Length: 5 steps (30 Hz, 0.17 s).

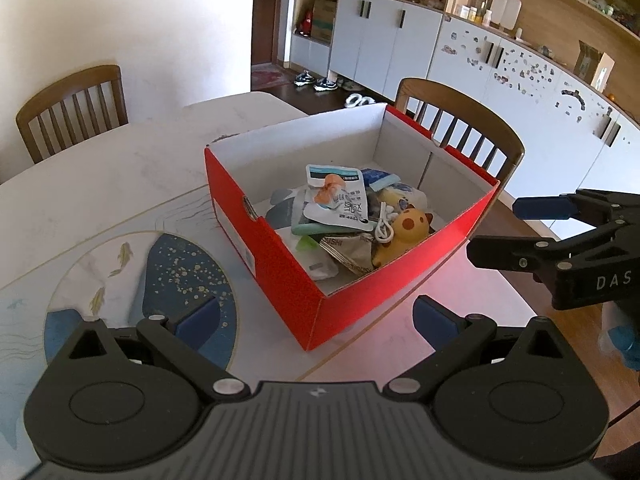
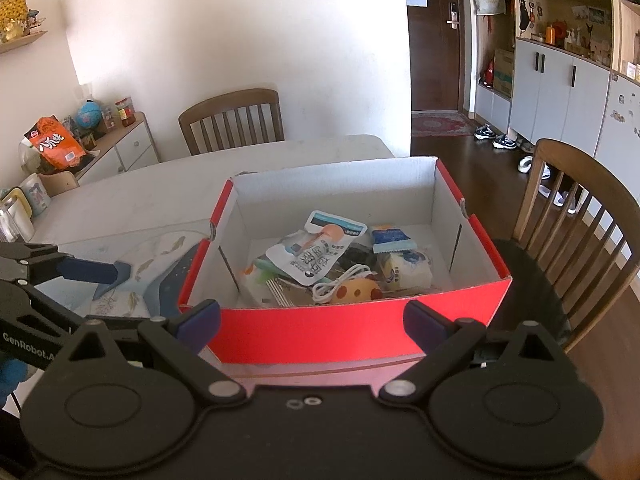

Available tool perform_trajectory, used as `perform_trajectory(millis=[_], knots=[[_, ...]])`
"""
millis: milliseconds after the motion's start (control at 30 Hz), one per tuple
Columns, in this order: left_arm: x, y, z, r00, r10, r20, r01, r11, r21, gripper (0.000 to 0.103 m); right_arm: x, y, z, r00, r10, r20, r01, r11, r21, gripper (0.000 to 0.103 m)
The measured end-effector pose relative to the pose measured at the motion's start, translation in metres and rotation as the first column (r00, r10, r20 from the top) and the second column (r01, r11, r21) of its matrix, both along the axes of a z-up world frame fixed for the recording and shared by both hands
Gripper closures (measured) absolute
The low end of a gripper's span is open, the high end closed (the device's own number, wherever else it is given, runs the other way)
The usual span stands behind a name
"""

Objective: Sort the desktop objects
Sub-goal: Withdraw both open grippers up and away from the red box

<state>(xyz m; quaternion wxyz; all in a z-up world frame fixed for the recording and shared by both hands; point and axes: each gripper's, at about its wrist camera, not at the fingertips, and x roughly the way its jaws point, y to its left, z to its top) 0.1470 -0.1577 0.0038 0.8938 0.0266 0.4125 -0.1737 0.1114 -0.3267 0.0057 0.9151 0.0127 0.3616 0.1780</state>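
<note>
One red box (image 2: 360, 332) on one white table (image 1: 100, 184), at twelve o'clock from both cameras; inside, one yellow spotted toy (image 1: 406, 236), one white coiled cable (image 2: 340, 282) and several packets I cannot count exactly; two wooden chairs (image 1: 72, 108) (image 2: 580, 220); two grippers (image 1: 316, 316) (image 2: 312, 320), jaws apart

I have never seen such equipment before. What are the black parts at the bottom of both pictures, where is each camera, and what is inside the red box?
No robot here: a person carries two hand-held claws, each with a camera looking forward along its fingers. The left claw fills the bottom of its own picture; the right claw does likewise. Each also appears at the edge of the other's view. Both are open and hold nothing. On the white table stands an open red box holding snack packets, a white cable and a yellow spotted toy. A round fish-patterned mat lies beside the box.
</note>
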Motion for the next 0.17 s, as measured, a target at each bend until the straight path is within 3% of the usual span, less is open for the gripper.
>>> perform_trajectory(millis=[167], knots=[[-0.0009,-0.0017,-0.0003,1.000,-0.010,-0.004,0.009,1.000,-0.004,0.000,0.0009,-0.0003,-0.0012,1.000,-0.002,-0.002,0.002,1.000,-0.002,0.004]])
